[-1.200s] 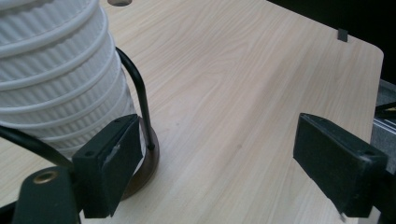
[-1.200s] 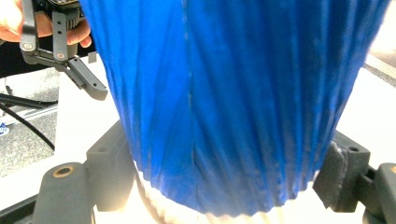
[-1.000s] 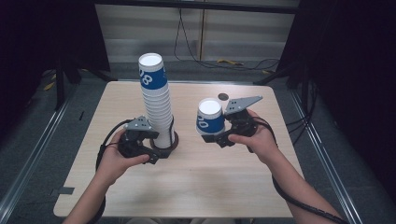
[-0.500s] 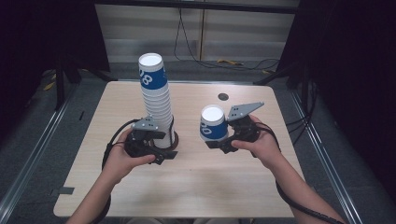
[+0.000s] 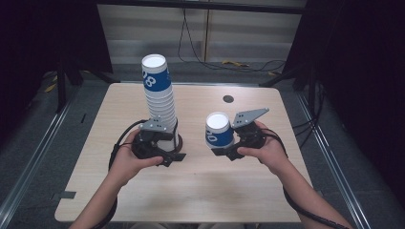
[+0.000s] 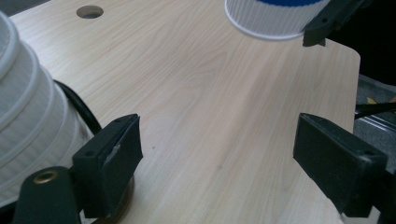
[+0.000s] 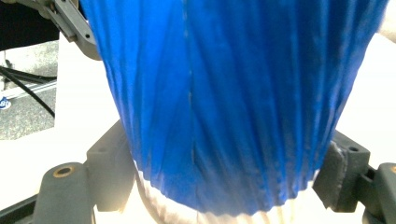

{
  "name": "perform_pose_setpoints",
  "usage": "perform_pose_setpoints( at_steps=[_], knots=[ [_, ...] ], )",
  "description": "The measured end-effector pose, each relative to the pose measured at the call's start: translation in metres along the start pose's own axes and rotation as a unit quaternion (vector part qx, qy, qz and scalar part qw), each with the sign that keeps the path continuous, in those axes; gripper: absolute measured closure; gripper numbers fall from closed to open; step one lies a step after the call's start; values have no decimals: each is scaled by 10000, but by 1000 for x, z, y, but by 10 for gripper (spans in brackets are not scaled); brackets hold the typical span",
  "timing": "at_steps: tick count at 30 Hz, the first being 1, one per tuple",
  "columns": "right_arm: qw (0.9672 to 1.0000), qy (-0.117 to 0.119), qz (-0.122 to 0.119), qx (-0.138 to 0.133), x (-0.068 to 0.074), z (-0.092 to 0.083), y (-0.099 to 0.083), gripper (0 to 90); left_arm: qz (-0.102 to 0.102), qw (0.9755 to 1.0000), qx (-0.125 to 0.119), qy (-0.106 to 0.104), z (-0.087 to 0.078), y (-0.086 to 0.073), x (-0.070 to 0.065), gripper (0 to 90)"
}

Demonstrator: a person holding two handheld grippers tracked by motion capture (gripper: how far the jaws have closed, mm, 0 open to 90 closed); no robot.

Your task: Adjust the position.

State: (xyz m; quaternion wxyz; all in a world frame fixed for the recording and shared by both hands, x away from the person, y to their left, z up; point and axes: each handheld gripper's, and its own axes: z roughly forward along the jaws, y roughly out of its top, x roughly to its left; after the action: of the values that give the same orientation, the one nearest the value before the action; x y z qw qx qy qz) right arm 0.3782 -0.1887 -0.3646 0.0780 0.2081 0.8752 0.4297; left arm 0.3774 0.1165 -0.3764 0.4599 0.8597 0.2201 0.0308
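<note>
- Black jaws of the right gripper are clenched on a single paper cup, blue-banded with white at both ends, one jaw pressed to each side of its wall as the right gripper view shows
- that cup stands mouth-down in the grasp, its white base upward in the high view, tilted a little toward the left side of the table; the left gripper view shows its rim clear of the wood
- the person's right hand wraps the gripper body, the grey three-cornered plate above it
- the left gripper is released, its jaws spread wide with bare wood between them in the left gripper view; nothing is held
- its left jaw sits just beside the foot of a tall stack of cups; whether it touches the stack I cannot tell
- the stack stands on the light wooden table, leaning slightly, white ribbed rims below and a blue cup with white numerals on top
- the left hand holds that gripper, a black cable looping round it
- farther back, a small dark round hole lies in the tabletop, well apart from both grippers
- beyond the table edge, cables trail over a grey floor
</note>
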Motion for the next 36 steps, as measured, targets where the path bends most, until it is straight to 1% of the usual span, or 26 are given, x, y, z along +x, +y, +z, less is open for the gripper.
perform_pose_setpoints(
  at_steps=[4,9,12,14,17,24,30,31,34,36],
  knots=[
    [10000,17,-16,51,1,1,-3,205,30,10000,23,7,0,3,-1,154],
    [10000,6,24,66,1,1,-6,204,39,10000,23,-30,3,4,-2,154],
    [9999,8,34,97,0,2,-9,204,32,10000,49,-42,5,5,-3,154],
    [9999,28,32,103,1,3,-11,204,70,9999,104,-53,7,6,-4,154],
    [9999,42,31,122,2,4,-13,204,89,9999,68,-101,9,7,-5,154],
    [9998,85,20,173,3,8,-15,204,131,9998,75,-148,13,11,-7,154],
    [9997,103,25,202,4,10,-18,204,160,9997,81,-168,14,14,-10,154],
    [9997,94,18,213,4,11,-19,204,177,9996,117,-162,14,15,-10,154],
    [9997,109,-1,228,5,12,-20,204,173,9997,84,-179,16,15,-11,153],
    [9996,131,-1,242,5,13,-20,204,191,9996,116,-175,16,16,-11,153]
  ],
)
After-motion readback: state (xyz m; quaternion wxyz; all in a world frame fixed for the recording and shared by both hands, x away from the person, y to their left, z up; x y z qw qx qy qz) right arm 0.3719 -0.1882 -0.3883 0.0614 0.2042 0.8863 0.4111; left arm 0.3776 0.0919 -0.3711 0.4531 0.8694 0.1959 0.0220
